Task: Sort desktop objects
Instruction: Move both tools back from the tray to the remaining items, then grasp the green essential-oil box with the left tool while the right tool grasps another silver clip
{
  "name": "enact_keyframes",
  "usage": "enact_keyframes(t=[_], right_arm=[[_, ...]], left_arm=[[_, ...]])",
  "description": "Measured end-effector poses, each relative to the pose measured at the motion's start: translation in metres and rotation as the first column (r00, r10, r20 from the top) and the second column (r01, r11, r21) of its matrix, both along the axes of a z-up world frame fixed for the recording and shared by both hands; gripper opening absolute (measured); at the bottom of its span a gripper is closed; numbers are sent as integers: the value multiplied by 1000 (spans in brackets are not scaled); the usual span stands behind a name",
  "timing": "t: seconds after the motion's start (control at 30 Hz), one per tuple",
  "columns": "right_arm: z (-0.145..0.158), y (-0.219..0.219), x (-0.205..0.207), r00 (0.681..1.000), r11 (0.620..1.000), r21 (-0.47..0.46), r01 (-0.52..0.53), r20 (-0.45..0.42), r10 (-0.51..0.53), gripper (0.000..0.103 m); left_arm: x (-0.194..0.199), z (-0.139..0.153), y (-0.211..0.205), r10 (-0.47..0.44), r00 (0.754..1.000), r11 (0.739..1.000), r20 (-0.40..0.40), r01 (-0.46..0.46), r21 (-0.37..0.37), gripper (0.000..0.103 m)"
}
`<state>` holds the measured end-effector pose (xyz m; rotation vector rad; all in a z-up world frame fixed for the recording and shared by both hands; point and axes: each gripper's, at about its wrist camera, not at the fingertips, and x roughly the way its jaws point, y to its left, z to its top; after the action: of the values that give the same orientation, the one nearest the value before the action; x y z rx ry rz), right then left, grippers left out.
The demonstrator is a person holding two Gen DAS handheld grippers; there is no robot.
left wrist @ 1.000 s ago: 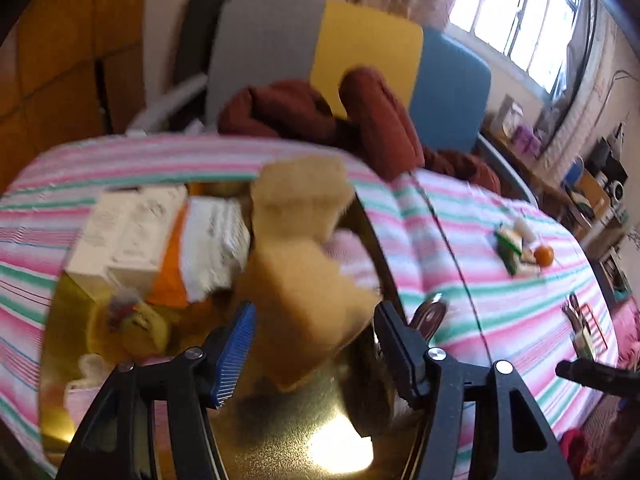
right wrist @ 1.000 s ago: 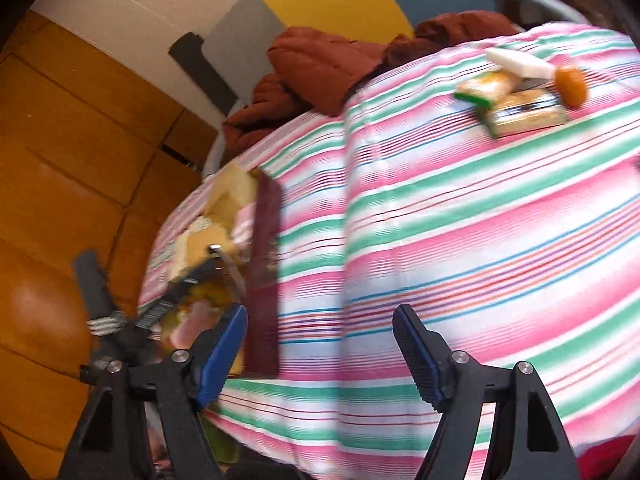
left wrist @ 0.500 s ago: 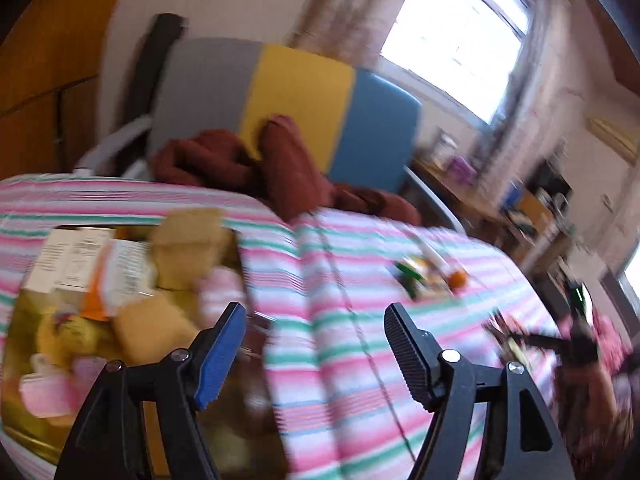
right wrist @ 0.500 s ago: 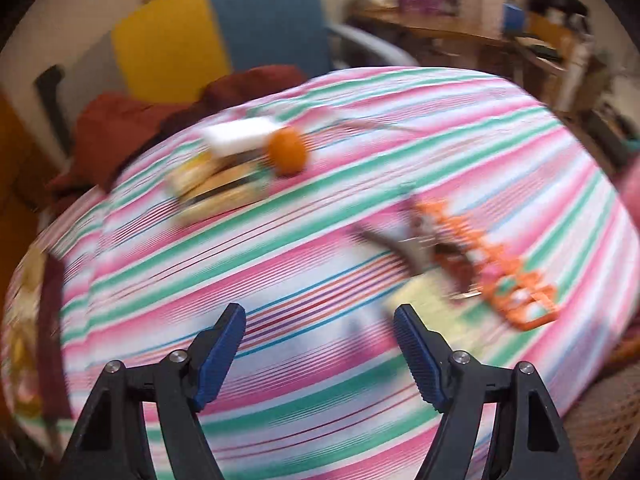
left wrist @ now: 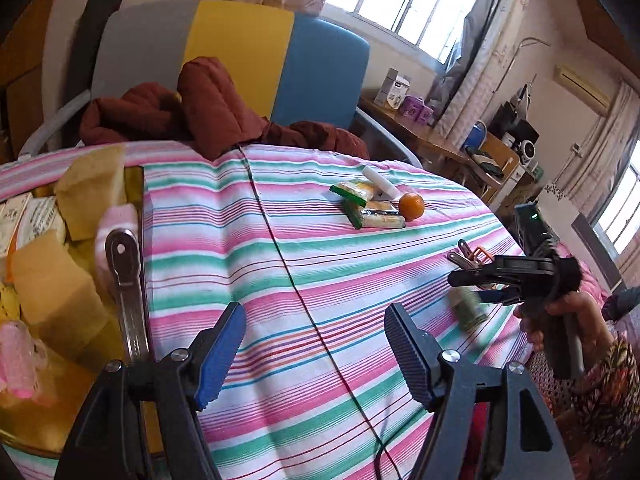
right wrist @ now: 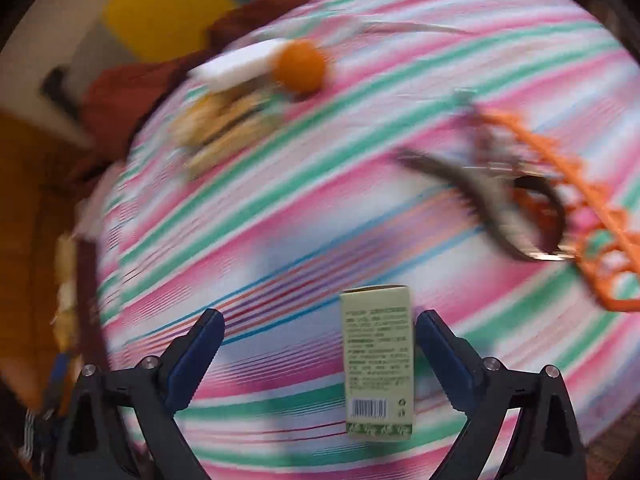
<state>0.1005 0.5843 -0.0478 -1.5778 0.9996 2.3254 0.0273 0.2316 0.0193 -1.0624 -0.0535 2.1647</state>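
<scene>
Sponge gone from left gripper [left wrist: 314,342] | right gripper [right wrist: 318,346] jaws widened over green box [right wrist: 377,360]

You've got a pale green box [right wrist: 377,360] with a barcode and blocks of fine print, too small to read. The white cartons [left wrist: 30,216] carry print too, equally illegible.
</scene>
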Motion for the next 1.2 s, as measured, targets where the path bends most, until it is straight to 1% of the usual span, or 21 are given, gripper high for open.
enact_keyframes(t=[0.07, 0.1, 0.13, 0.17, 0.23, 0.27, 0.33, 0.47, 0.53, 0.6, 0.63, 0.7, 0.77, 0.8, 0.83, 0.9, 0.97, 1.03, 1.1, 1.17, 1.2], right_arm=[[14, -24, -8, 989, 993, -54, -107, -107, 101, 95], [23, -30, -10, 984, 992, -12, -124, -132, 122, 95], [32, -33, -11, 981, 990, 72, -122, -142, 132, 95], [40, -31, -9, 983, 973, 207, -100, -128, 128, 95], [43, -20, -3, 997, 917, 398, -33, -49, 57, 96], [38, -11, -1, 1000, 898, 441, -7, -1, 8, 96], [25, 9, 5, 993, 886, 463, 27, 90, -78, 96], [16, 32, 3, 983, 867, 497, 35, 140, -120, 96], [9, 40, -1, 979, 897, 441, 16, 176, -104, 96], [-5, 37, -4, 978, 947, 320, -3, 198, -64, 96], [-10, 31, -5, 980, 973, 229, -19, 196, -26, 102], [-4, 6, -7, 987, 985, 129, -115, 128, 98, 103], [11, -14, -8, 984, 984, -25, -179, -19, 178, 100], [21, -18, -7, 978, 979, -58, -194, -91, 189, 100], [31, -18, -5, 974, 982, -50, -182, -143, 173, 100], [40, -5, 0, 980, 994, -24, -108, -171, 103, 100], [33, 15, 8, 990, 1000, -20, 4, -139, -7, 100], [21, 33, 11, 993, 995, -9, 98, -73, -98, 100], [12, 45, 13, 989, 990, -17, 143, -32, -143, 96], [13, 46, 14, 989, 990, 0, 144, -25, -144, 89], [15, 43, 12, 991, 991, 21, 135, -22, -134, 87]], left_arm=[[-1, -4, 0, 9, 1000, 1000, -1, -9, -15, 73], [-1, -6, 2, 14, 1000, 999, 1, -14, -30, 73], [-3, -8, 3, 13, 1000, 999, 9, -13, -32, 73], [-4, -9, 3, 13, 1000, 999, 13, -13, -31, 73], [-3, -9, 3, 15, 1000, 999, 13, -15, -35, 73], [-3, -9, 4, 12, 1000, 999, 14, -12, -40, 73], [-2, -10, 4, 6, 1000, 999, 14, -6, -39, 73], [-1, -17, 7, -6, 999, 999, 35, 7, -45, 73], [0, -19, 8, -9, 999, 998, 34, 10, -57, 73], [-1, -19, 9, -8, 999, 998, 35, 10, -55, 73], [-1, -18, 8, -7, 999, 999, 34, 9, -44, 73], [0, -16, 7, -4, 1000, 999, 22, 5, -41, 73], [-1, -16, 9, -7, 1000, 999, 19, 7, -49, 73], [-2, -17, 10, -8, 1000, 998, 22, 10, -56, 73], [-2, -18, 11, -8, 1000, 998, 24, 9, -60, 73], [-3, -19, 12, -10, 1000, 998, 26, 12, -61, 73], [-3, -21, 18, -25, 999, 997, 28, 27, -66, 73], [-4, -24, 30, -47, 998, 995, 37, 50, -85, 73], [-4, -25, 43, -81, 995, 992, 51, 85, -88, 73], [-4, -26, 62, -111, 992, 988, 63, 117, -103, 73], [-5, -27, 74, -131, 989, 985, 74, 138, -106, 73]])
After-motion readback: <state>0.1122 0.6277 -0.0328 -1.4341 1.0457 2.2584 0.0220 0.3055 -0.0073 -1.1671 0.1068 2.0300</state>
